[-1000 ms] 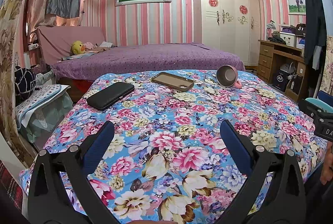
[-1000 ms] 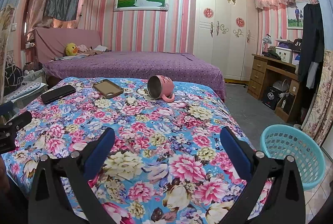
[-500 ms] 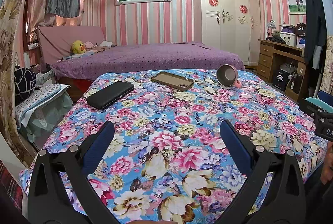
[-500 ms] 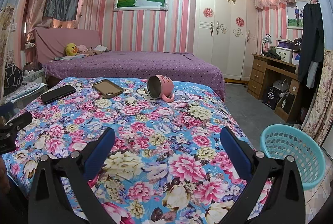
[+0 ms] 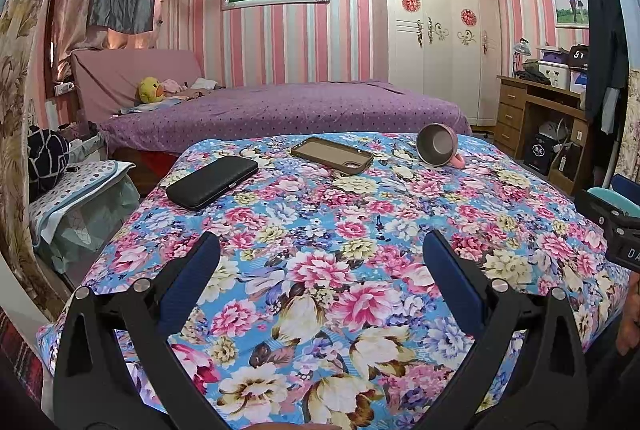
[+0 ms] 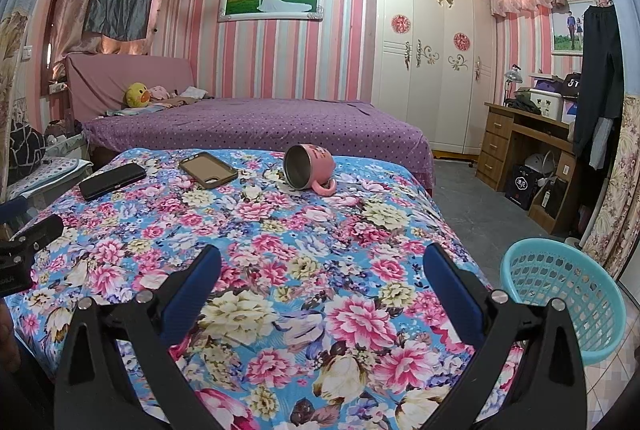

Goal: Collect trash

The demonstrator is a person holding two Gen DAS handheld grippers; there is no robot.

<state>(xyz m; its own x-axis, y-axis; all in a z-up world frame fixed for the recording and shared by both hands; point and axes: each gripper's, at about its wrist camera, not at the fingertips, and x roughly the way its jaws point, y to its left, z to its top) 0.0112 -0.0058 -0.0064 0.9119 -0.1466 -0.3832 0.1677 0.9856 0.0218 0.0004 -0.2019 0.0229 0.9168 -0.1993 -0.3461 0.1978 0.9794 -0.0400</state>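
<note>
A floral-covered table (image 5: 320,270) holds a pink mug (image 5: 438,149) lying on its side, a brown phone case (image 5: 331,155) and a black case (image 5: 212,182). They also show in the right wrist view: the mug (image 6: 310,166), the brown case (image 6: 208,169), the black case (image 6: 113,180). A turquoise basket (image 6: 560,294) stands on the floor at the table's right. My left gripper (image 5: 320,250) is open and empty over the near table. My right gripper (image 6: 320,258) is open and empty, likewise.
A purple bed (image 6: 256,126) lies behind the table. A white wardrobe (image 6: 432,62) and a wooden desk (image 6: 520,146) stand at the right. A covered stool (image 5: 76,198) with bags sits left of the table. Grey floor runs between table and desk.
</note>
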